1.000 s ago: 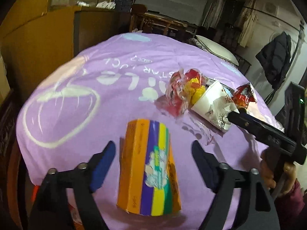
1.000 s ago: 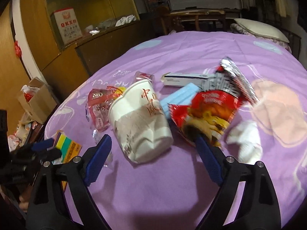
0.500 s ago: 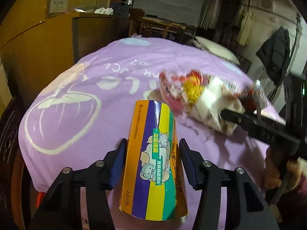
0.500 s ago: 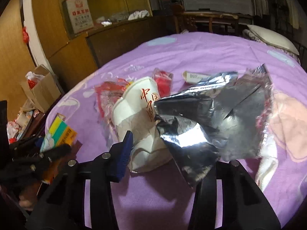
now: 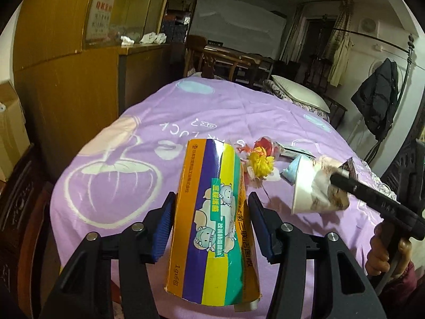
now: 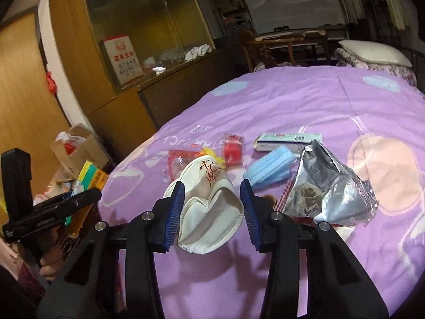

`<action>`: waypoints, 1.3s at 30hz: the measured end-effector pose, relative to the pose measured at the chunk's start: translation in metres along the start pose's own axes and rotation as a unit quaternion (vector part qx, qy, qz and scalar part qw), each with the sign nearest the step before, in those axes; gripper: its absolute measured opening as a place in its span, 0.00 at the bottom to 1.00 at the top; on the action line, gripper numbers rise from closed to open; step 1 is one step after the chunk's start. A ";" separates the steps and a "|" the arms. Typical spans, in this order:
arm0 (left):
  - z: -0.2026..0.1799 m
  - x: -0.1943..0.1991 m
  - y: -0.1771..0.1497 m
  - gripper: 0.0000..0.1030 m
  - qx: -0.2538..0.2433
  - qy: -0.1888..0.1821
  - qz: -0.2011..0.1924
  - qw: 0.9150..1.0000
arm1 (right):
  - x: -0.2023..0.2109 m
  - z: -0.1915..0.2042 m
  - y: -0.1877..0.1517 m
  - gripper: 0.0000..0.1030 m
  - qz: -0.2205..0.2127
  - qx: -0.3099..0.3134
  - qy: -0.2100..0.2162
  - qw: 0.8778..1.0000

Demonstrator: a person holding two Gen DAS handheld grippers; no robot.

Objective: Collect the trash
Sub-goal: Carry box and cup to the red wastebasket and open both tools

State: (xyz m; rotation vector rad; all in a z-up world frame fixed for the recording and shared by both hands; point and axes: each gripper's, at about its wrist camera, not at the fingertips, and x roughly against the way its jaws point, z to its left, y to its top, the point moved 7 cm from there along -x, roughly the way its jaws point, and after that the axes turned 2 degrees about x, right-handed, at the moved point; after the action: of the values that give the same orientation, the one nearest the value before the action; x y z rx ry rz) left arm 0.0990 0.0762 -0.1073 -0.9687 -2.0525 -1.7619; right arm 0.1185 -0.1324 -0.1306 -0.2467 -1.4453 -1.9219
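- Left wrist view: your left gripper (image 5: 211, 222) clamps the striped carton (image 5: 212, 220), raised above the purple bedspread (image 5: 202, 111).
- Right wrist view: your right gripper (image 6: 212, 210) squeezes the crushed paper cup (image 6: 209, 207).
- Left to collect: blue mask (image 6: 271, 168), foil bag (image 6: 329, 186), red wrappers (image 6: 232, 151).

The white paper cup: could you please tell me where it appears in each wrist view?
Left wrist: white paper cup at right of centre, behind the right gripper's tip.
Right wrist: low centre, crushed between the right gripper fingers.
Shared landmark: the blue face mask, beside the cup in both.
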 end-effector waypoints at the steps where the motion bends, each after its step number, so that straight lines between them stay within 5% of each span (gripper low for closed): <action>1: -0.002 0.003 -0.001 0.53 -0.003 0.001 -0.001 1.000 | -0.003 -0.001 -0.008 0.43 0.013 0.003 -0.004 1.000; 7: -0.003 0.011 -0.012 0.53 -0.009 0.015 0.010 1.000 | -0.026 -0.001 -0.053 0.46 0.079 -0.010 0.008 0.997; 12: 0.010 0.026 -0.019 0.53 -0.002 0.031 0.011 0.999 | -0.032 0.012 -0.059 0.63 0.084 0.004 0.019 0.996; 13: 0.013 0.029 -0.021 0.53 0.001 0.032 0.012 0.999 | -0.032 0.014 -0.059 0.61 0.080 0.008 0.014 0.997; 14: 0.019 0.031 -0.022 0.53 0.005 0.035 0.013 0.999 | -0.030 0.015 -0.058 0.40 0.074 0.012 0.010 0.997; 18: 0.043 0.045 -0.028 0.53 0.027 0.052 0.016 0.998 | -0.011 0.017 -0.039 0.41 0.031 0.012 -0.001 0.999; 27: 0.100 0.081 -0.054 0.53 0.043 0.117 0.023 0.992 | 0.036 0.044 0.001 0.41 -0.025 -0.007 0.057 0.998; 34: 0.146 0.088 -0.098 0.55 0.073 0.149 0.053 0.985 | 0.035 0.085 -0.006 0.41 -0.003 0.016 0.083 0.996; 38: 0.164 0.076 -0.115 0.63 0.090 0.152 0.068 0.982 | 0.023 0.110 -0.012 0.41 0.020 0.035 0.092 0.995; 39: 0.169 0.070 -0.119 0.72 0.094 0.154 0.077 0.981 | 0.020 0.117 -0.015 0.41 0.026 0.040 0.094 0.994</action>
State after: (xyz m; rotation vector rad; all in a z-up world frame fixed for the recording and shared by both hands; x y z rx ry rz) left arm 0.0075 0.2540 -0.1955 -0.7254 -1.8558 -1.5000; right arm 0.0650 -0.0336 -0.0894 -0.0644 -1.3735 -1.7892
